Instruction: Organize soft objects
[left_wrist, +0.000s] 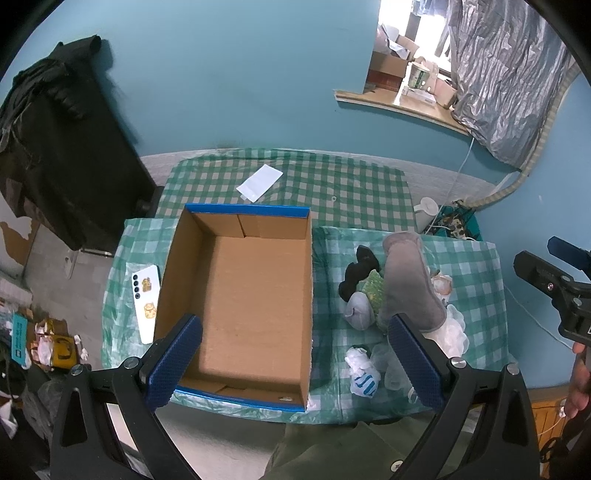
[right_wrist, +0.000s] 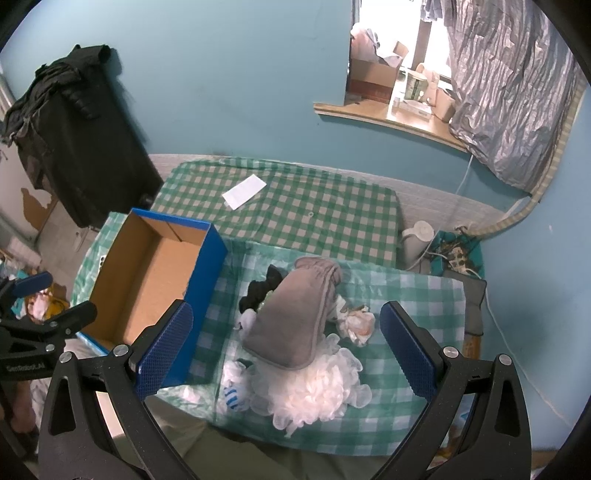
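An empty blue cardboard box (left_wrist: 240, 295) (right_wrist: 147, 273) stands open on the green checked tablecloth. Right of it lies a heap of soft things: a grey padded slipper (left_wrist: 406, 284) (right_wrist: 295, 317) on top, a black sock (left_wrist: 358, 271) (right_wrist: 258, 290), a white frilly mesh puff (right_wrist: 317, 387), a white and blue striped sock (left_wrist: 364, 373) (right_wrist: 232, 393) and a crumpled white cloth (right_wrist: 356, 321). My left gripper (left_wrist: 295, 362) hovers open above the box's near end. My right gripper (right_wrist: 284, 354) hangs open over the heap, holding nothing.
A white phone (left_wrist: 146, 302) lies left of the box. A white paper slip (left_wrist: 259, 182) (right_wrist: 243, 191) rests at the table's far side. A white kettle (right_wrist: 417, 236) and cables sit on the floor at right. A black cloth-covered stand (left_wrist: 62, 147) is at left.
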